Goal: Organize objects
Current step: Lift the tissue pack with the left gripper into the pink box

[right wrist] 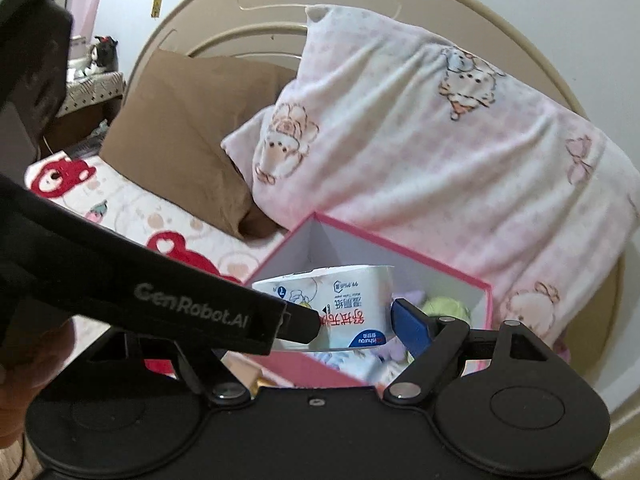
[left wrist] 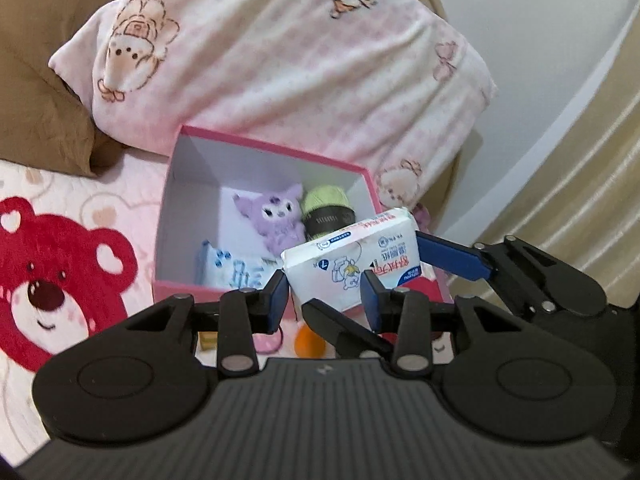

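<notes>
Tissue pack (right wrist: 340, 308) hides the box (right wrist: 400, 246) contents from right hand-held gripper (right wrist: 352, 330).

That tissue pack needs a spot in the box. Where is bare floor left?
Inside the box, the back-left corner is free, behind the blue packet and left of the plush. The right side is crowded: yarn beside plush.

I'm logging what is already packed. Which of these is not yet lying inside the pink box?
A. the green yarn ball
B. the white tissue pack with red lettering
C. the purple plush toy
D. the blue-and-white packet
B: the white tissue pack is held above the pink box's near edge by the right gripper, while the other three lie inside.
</notes>
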Available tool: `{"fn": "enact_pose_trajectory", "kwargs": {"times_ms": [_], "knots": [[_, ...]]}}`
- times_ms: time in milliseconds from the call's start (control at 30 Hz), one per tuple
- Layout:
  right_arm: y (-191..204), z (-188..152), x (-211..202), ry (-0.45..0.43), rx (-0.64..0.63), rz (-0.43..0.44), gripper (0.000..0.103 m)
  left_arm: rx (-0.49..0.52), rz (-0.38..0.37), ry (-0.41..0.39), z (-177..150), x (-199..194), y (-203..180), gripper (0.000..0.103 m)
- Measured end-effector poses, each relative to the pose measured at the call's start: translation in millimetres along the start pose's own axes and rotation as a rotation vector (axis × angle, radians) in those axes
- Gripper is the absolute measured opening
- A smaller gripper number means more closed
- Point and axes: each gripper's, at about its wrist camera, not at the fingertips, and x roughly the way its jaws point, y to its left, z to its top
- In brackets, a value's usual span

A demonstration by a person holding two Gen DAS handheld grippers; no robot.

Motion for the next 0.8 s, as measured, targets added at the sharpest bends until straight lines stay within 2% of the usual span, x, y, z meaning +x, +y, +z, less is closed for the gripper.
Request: {"fn": "enact_pose_trajectory", "kwargs": {"times_ms": [167,300,467,667,800], "knots": [[-8,9,26,0.005,-0.016,0.05,0.084,-0.03,-0.002,0.007,22,20,15,0.037],[-19,2,49,0.02,0.044,0.106,0.085,-0.033,-0.018,0.013,25,35,29,0.039],[-20,-11,75,0.029,0.078,0.109,0.084,-0.026,-0.012,0.046,28,59,42,0.039],[-39,-18,102,0.112,0.155,0.142,0.081,-0.028,0.008,0.097,37,90,51,0.039],[-57,-23,117,0.169,0.23,0.162,0.079,-0.037,-0.009,0.132,38,108,57,0.039]]}}
